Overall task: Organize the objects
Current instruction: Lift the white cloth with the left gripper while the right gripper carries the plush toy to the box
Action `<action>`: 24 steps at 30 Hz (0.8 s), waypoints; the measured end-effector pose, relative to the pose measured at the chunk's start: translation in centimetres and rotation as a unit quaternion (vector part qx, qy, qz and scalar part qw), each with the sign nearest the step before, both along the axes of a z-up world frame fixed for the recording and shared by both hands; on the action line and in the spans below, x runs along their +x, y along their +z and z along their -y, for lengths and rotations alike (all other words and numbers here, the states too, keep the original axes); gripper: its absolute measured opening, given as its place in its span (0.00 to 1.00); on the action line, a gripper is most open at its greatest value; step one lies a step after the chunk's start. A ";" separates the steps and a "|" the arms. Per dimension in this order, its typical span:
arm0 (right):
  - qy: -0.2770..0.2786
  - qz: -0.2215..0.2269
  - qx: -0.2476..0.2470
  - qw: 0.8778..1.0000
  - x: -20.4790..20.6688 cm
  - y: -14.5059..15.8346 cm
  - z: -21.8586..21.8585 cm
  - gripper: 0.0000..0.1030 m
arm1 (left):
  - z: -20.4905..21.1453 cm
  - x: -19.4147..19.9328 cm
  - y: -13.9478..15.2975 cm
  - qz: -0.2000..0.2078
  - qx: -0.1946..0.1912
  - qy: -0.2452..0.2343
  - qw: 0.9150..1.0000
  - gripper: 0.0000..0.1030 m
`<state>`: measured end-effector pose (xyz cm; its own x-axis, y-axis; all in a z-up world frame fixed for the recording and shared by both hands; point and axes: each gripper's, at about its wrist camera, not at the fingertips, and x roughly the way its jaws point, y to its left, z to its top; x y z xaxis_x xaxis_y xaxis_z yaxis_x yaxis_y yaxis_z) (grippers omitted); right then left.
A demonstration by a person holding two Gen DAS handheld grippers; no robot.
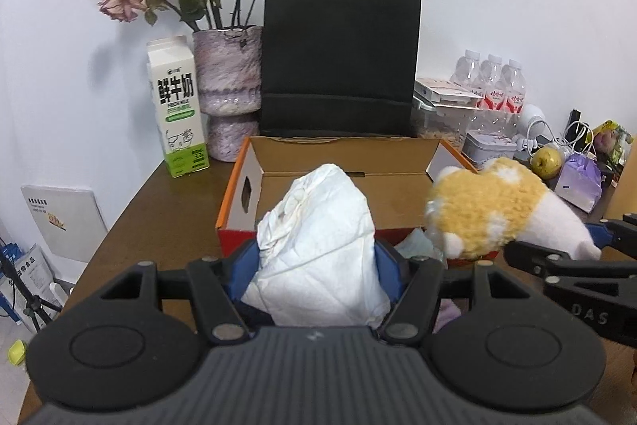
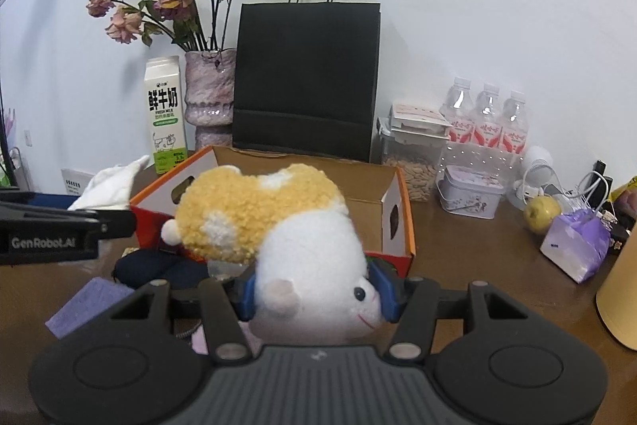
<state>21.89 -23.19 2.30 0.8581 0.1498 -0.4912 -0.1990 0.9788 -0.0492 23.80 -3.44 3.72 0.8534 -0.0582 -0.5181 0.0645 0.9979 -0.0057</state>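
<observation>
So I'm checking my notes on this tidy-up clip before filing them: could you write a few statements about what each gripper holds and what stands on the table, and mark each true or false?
1. The left gripper is shut on a white cloth. True.
2. The right gripper holds a milk carton. False: it is shut on a plush toy, white and yellow; the milk carton stands at the back of the table.
3. The cardboard box in front of the black paper bag is open. True.
4. The vase holds fresh green tulips. False: it holds wilted pinkish roses.
5. Three water bottles stand to the right of the bag. True.
6. The plush toy lies inside the box. False: it is held up in front of it.
</observation>
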 end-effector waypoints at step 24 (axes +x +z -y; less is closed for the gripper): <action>-0.011 -0.036 -0.023 0.999 10.3 1.8 -1.5 0.53 | 2.5 10.0 1.8 -0.049 0.020 0.009 0.999 0.63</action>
